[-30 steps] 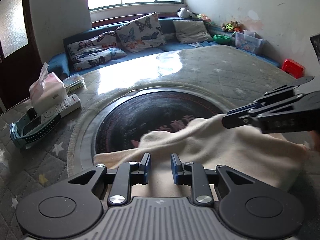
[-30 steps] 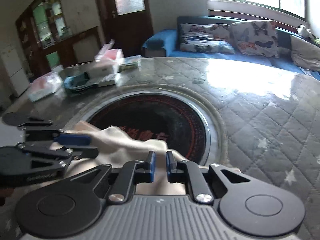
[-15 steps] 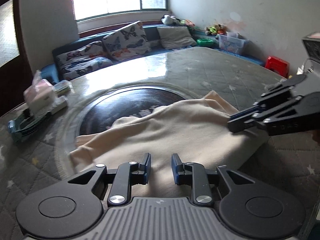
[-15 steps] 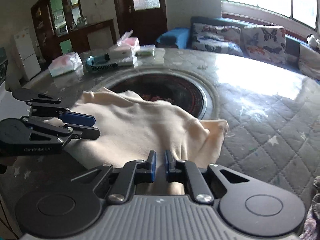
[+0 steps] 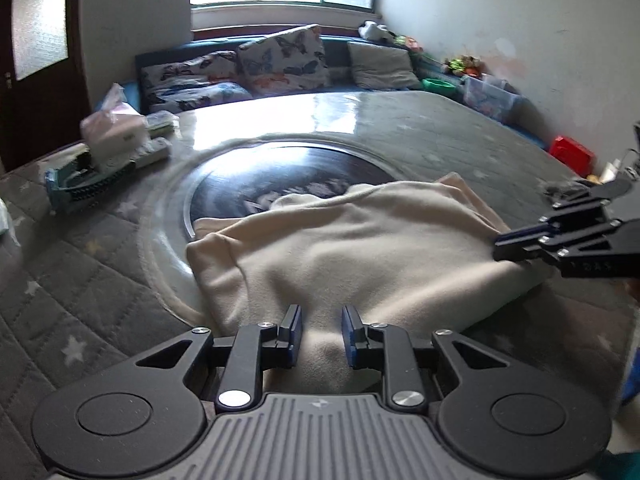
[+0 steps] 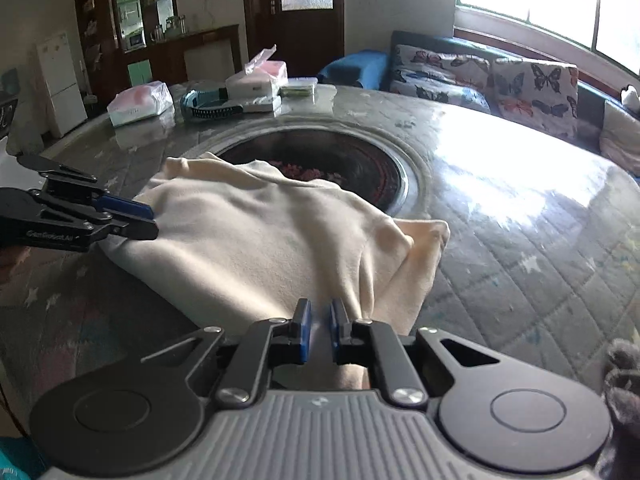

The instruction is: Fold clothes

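A cream garment (image 5: 360,248) lies bunched on the quilted table, with its far edge over the rim of the dark round inset (image 5: 272,184). My left gripper (image 5: 320,320) is shut on the garment's near hem, and cloth runs between its blue pads. In the right wrist view the left gripper (image 6: 142,222) pinches the left corner of the garment (image 6: 248,240). My right gripper (image 6: 318,316) is shut on the near right hem, its jaws almost together. From the left wrist view the right gripper (image 5: 500,246) holds the right corner.
A tissue box (image 5: 114,136) and a teal tray (image 5: 84,184) sit at the table's far left, with a pink tissue pack (image 6: 138,104) beside them. A sofa with butterfly cushions (image 5: 280,60) runs behind the table. A red stool (image 5: 570,152) stands on the right.
Both grippers have drawn the garment back toward the near table edge, mostly off the dark inset. It now lies lower and flatter on the quilted cover.
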Tool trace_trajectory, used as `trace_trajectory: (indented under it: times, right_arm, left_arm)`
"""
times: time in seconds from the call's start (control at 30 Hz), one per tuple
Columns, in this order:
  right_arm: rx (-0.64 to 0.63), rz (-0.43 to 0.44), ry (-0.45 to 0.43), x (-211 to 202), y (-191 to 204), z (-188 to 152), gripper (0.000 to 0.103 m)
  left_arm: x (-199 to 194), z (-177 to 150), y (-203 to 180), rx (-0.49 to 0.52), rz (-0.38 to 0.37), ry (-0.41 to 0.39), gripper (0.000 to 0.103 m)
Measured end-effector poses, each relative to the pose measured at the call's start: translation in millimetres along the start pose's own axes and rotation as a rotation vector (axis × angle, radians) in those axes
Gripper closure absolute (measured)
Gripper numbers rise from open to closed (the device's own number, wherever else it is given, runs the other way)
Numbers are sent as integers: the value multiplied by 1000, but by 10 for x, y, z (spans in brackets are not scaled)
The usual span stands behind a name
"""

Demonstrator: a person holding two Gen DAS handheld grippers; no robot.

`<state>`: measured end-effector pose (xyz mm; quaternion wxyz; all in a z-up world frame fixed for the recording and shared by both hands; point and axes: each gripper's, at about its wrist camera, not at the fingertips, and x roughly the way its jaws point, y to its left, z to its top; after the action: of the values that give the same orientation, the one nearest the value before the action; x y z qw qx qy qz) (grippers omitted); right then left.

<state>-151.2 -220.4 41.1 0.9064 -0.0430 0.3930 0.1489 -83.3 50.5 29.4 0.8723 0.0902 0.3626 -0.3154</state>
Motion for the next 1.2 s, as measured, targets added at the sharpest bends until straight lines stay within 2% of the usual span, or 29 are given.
trace_trajectory:
  times: [0.13,0.27,0.37,0.57,0.67,0.83,1.03,1.2]
  right_arm:
    - [-26,-7,14,-115,9,-19,95]
    - [13,-4,-38,-182,-35,82,94]
    - [63,-20,-75,-52,-93,213,94]
    - [139,-39,-48,332,-222,327,94]
    - [158,-44,-45,365,-284,304,91]
    - [136,-67,-73,316,-252,353,90]
    - [165,-85,-48,394,-284,388,90]
    - [61,-25,-63,202,12,454,88]
  left_arm:
    - [23,101,55,-9,13,-11,78]
    - [47,206,113,-19,28,-23,78]
    - [65,284,156,-26,39,-32,78]
    - [265,318,300,-41,84,-5,76]
    - [273,315,313,-39,85,-5,76]
    - [286,330,318,-35,94,-11,76]
    - [320,320,367,-45,100,1,76]
    - [189,345,476,-92,118,-7,74]
